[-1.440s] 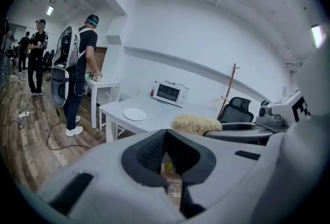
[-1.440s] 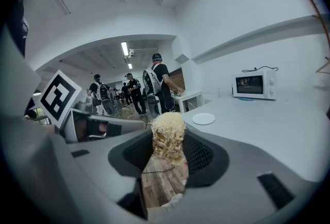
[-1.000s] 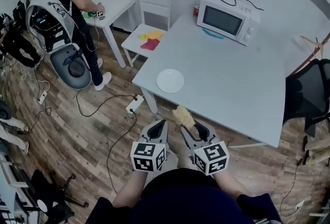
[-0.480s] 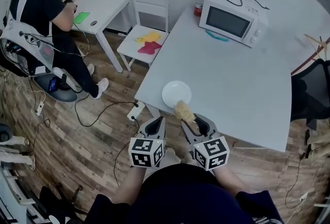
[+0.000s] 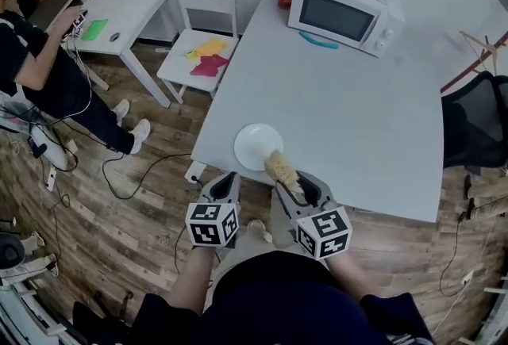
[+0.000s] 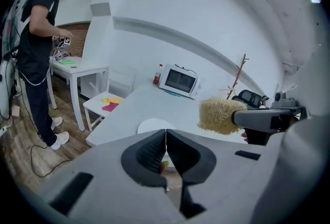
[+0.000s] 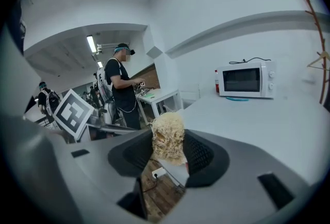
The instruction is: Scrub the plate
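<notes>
A: What's left of the plate?
B: That's the left gripper [image 5: 225,177]. Its jaws are pressed together with nothing between them. The tips are off the table edge, near-left of the plate [image 5: 258,147].
A: And the plate itself?
B: Round, white, smooth, and it looks shallow. It lies flat on the matte grey table [image 5: 357,113], right at the near edge. It's a disc, so no long axis.
A: Just right of the plate?
B: That's the right gripper [image 5: 295,191], clamped on a scrubber [image 5: 281,168]. The scrubber is straw-coloured, fibrous and oblong. Its long axis runs along the jaws, pointing forward and leftward at the plate. In the head view its free end overlaps the plate's near-right rim. Can't tell if it's touching or hovering.
A: So which way is the plate from the grippers?
B: Ahead of both and between them. The right one is nearer, with the scrubber end closest. My guess is the scrubber goes down onto the plate next. A smooth plate on a smooth top would probably slide, so the left could steady the rim.
A: Beyond the plate?
B: A white microwave [image 5: 345,14], boxy with a dark door, well apart on the far side.
</notes>
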Tool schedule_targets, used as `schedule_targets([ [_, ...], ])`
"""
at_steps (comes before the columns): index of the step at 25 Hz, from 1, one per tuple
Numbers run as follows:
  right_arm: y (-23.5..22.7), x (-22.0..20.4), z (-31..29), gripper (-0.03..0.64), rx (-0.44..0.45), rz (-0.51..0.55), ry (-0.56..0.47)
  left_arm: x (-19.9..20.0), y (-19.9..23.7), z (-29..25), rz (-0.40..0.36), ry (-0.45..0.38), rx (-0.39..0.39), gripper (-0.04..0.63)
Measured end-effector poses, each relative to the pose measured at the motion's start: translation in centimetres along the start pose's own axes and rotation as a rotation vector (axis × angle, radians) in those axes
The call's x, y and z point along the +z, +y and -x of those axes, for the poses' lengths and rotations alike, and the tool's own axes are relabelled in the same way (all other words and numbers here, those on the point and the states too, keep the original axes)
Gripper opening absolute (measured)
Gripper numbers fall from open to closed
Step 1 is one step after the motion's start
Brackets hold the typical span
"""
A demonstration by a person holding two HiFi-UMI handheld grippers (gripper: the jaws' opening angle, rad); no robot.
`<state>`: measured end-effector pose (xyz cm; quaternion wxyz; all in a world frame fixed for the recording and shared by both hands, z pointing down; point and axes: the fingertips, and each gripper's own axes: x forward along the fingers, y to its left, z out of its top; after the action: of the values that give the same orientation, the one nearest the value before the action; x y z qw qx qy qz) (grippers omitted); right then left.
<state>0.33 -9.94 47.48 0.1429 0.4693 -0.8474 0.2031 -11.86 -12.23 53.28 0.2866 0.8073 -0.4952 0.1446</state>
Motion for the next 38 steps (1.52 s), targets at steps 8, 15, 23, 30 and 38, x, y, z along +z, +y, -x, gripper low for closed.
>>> schedule_targets([
  [8, -3.4, 1.0, -3.4, 0.179, 0.053, 0.021, 0.048, -0.3, 2.2, -4.6, 0.047, 0.044, 0.066, 0.02],
  [15, -5.3, 1.5, -6.2, 0.179, 0.077, 0.02, 0.087, -1.3, 4.1, -8.9, 0.066, 0.141, 0.041, 0.164],
  [23, -6.3, 0.3, -7.7, 0.179, 0.088, 0.009, 0.133, -4.0, 5.5, -12.3, 0.103, 0.263, 0.005, 0.239],
  [30, -7.1, -0.2, -8.4, 0.179, 0.089, 0.007, 0.154, -4.2, 6.2, -13.0, 0.142, 0.316, 0.002, 0.231],
  [38, -6.6, -0.2, -8.5, 0.179, 0.079, 0.012, 0.139, -4.6, 6.8, -12.8, 0.16, 0.354, 0.014, 0.092],
])
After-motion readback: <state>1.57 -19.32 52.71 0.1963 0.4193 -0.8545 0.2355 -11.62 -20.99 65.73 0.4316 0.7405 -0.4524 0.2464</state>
